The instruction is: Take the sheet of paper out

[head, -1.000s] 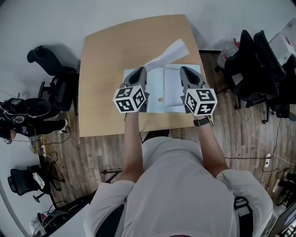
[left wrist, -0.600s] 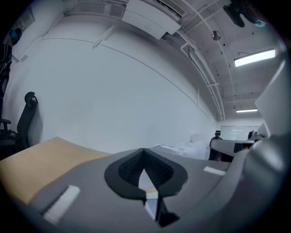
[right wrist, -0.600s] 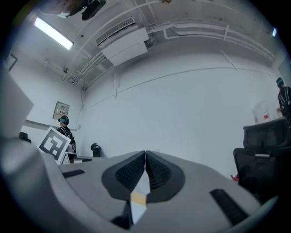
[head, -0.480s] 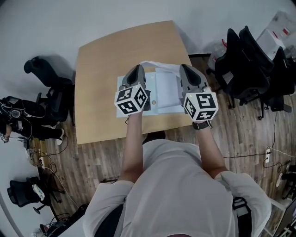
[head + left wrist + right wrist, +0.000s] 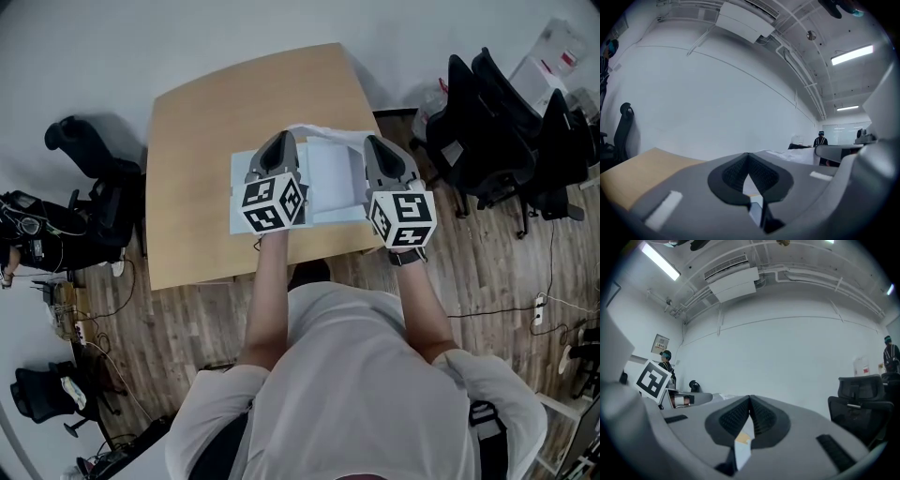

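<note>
A white sheet of paper [image 5: 323, 133] stretches, crumpled, between the tips of my two grippers, above the wooden table [image 5: 216, 112]. My left gripper [image 5: 279, 142] is shut on its left end. My right gripper [image 5: 377, 145] is shut on its right end. Both point level, away from me. Below them on the table lies a light-blue folder [image 5: 242, 214]. In the left gripper view the jaws [image 5: 749, 157] meet, and the sheet [image 5: 787, 155] runs off to the right. From the right gripper [image 5: 750, 401], whose jaws also meet, the sheet [image 5: 717, 398] shows to the left.
Black office chairs [image 5: 487, 122] stand on the wood floor right of the table, and another chair [image 5: 84, 150] stands to its left. A white wall lies beyond the table. A person [image 5: 820, 139] stands far off in the left gripper view.
Both grippers have risen. The sheet, which stuck out toward the table's far right, now lies across between the two tips.
</note>
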The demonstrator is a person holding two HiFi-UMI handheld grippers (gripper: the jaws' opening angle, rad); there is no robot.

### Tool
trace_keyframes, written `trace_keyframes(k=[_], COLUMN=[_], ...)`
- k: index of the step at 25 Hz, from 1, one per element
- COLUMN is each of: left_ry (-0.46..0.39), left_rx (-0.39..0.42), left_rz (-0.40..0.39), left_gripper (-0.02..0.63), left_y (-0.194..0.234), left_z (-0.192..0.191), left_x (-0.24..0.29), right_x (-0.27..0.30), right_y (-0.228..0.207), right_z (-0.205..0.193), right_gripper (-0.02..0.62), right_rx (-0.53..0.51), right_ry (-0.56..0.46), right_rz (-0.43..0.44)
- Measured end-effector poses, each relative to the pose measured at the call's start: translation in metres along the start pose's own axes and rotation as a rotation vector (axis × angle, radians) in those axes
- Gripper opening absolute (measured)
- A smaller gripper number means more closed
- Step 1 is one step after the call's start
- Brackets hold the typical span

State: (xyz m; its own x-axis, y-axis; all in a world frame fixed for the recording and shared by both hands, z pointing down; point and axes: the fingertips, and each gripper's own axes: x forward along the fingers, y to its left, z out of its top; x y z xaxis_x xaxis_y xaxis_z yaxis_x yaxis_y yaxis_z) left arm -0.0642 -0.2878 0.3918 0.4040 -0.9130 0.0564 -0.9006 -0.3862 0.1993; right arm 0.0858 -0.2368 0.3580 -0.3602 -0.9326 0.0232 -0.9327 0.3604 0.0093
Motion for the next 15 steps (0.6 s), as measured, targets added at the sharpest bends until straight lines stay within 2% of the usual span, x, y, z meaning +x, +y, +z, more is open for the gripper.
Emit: trace_keyframes(k=[9, 15], left_ry=[0.032, 0.105], left_rx=[0.068, 0.063], left_rz=[-0.003, -0.032], left_gripper=[0.008, 0.008], left_y=[-0.011, -0.025], left_z=[-0.008, -0.041], left_x=[-0.028, -0.027], right_x=[-0.025, -0.042], right_y=[0.011, -0.001], right_z=[-0.020, -0.059], right_gripper=[0.012, 0.012], right_rx=[0.044, 0.093], right_ry=[0.027, 0.084], right_rz=[-0.015, -0.039])
